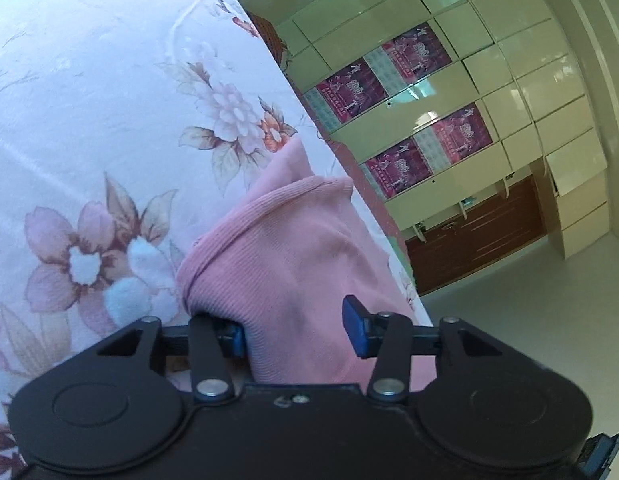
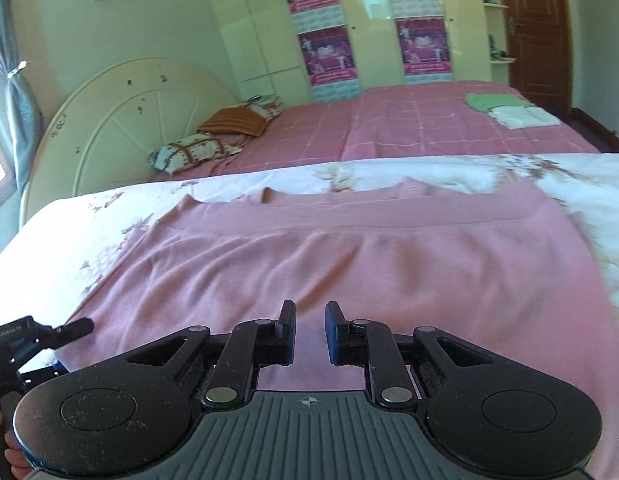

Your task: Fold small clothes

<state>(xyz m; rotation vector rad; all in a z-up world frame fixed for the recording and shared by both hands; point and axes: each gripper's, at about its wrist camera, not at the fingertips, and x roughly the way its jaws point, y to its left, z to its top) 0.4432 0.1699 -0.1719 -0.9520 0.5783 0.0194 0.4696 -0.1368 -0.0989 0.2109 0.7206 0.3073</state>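
Big bed (image 2: 429,128) with a pink checked cover fills the back of the right wrist view, cream wardrobe (image 2: 261,20) with purple posters behind it. Nearer, a white floral sheet (image 2: 61,232) covers the work surface. Pink ribbed garment (image 2: 349,264) lies spread flat on that sheet, its hem band running across the far side. Green and white folded clothes (image 2: 509,110) sit at the bed's far right. Left gripper (image 1: 295,330) is at the garment's edge, a bunched fold of pink cloth between its blue pads, jaws part-open; pads pressing or not, cannot tell. Right gripper (image 2: 309,330) hovers over the garment's near part, jaws narrowly apart, holding nothing.
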